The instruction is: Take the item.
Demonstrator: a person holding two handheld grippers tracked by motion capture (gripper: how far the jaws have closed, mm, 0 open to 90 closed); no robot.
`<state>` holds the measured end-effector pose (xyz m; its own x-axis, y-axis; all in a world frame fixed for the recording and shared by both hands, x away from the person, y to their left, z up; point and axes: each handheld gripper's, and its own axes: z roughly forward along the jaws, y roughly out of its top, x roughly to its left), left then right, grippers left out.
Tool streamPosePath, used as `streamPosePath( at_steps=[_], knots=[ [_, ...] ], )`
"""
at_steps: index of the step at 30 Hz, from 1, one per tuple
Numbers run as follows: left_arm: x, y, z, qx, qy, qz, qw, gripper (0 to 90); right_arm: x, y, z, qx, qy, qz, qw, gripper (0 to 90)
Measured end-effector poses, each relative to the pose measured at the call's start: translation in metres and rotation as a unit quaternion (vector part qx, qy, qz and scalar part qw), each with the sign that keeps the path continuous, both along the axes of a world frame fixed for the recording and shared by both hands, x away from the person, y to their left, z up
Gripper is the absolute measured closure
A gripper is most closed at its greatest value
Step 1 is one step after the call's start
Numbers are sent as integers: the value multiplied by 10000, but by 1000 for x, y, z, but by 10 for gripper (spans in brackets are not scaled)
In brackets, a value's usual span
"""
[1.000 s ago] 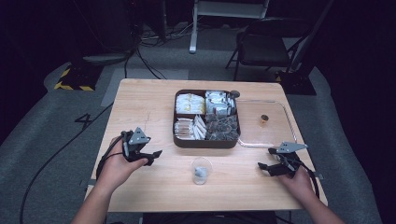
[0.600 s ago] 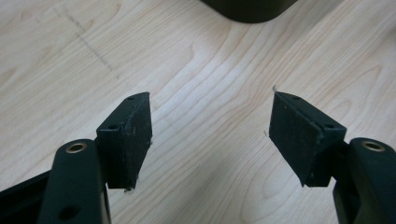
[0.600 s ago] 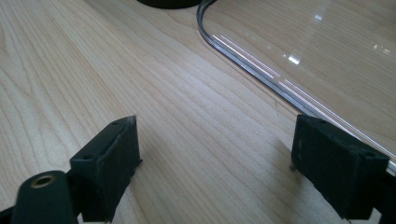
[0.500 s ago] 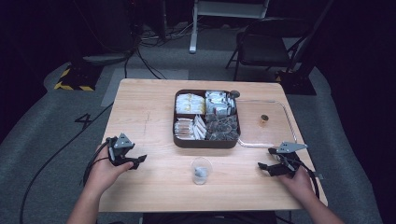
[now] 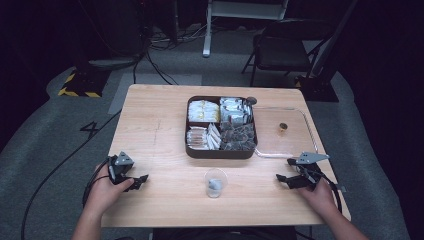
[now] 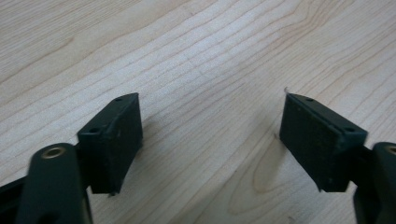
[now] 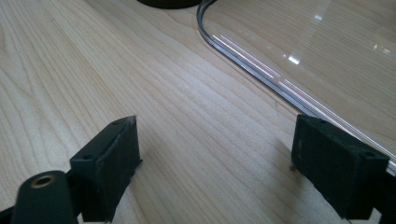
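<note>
From the high view, we see the small cup (image 5: 215, 182) standing near the table's (image 5: 150, 125) front edge, about midway along it, with the compartment box (image 5: 221, 151) behind it and a clear lid (image 5: 292, 145) to the box's right. Our left gripper (image 5: 140, 179) rests near the front-left corner, our right gripper (image 5: 282, 178) toward the front-right corner; the cup lies between them, inward of each, and we judge the two about equally near. The cup is upright and round, so no long axis matters.

In the left gripper view, its jaws stand wide apart over bare wood, grasping nothing.

In the right gripper view, the jaws are likewise spread and unloaded, the lid's rim (image 7: 252, 60) just ahead.
</note>
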<state>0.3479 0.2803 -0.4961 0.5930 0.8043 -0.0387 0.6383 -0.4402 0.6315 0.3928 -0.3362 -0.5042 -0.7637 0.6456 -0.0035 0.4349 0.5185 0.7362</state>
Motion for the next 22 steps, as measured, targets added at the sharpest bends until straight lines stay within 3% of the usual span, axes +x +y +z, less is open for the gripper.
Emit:
streamPosePath(
  at_steps=[3, 6, 16, 22],
  knots=[
    [0, 1, -3, 39, -161, -38, 9999, 167, 0, 0, 0, 1, 1, -1, 10000, 154],
    [0, 2, -9, -135, -342, -3, 9993, 111, 0, 0, 0, 1, 0, 1, 10000, 153],
    [-1, -6, -10, -90, -301, 307, 9990, 57, 0, 0, 0, 0, 0, 0, 10000, 153],
    [-1, -6, -10, -80, -302, 328, 9990, 54, -1, 1, 0, -20, -14, -75, 10000, 147]
  ],
)
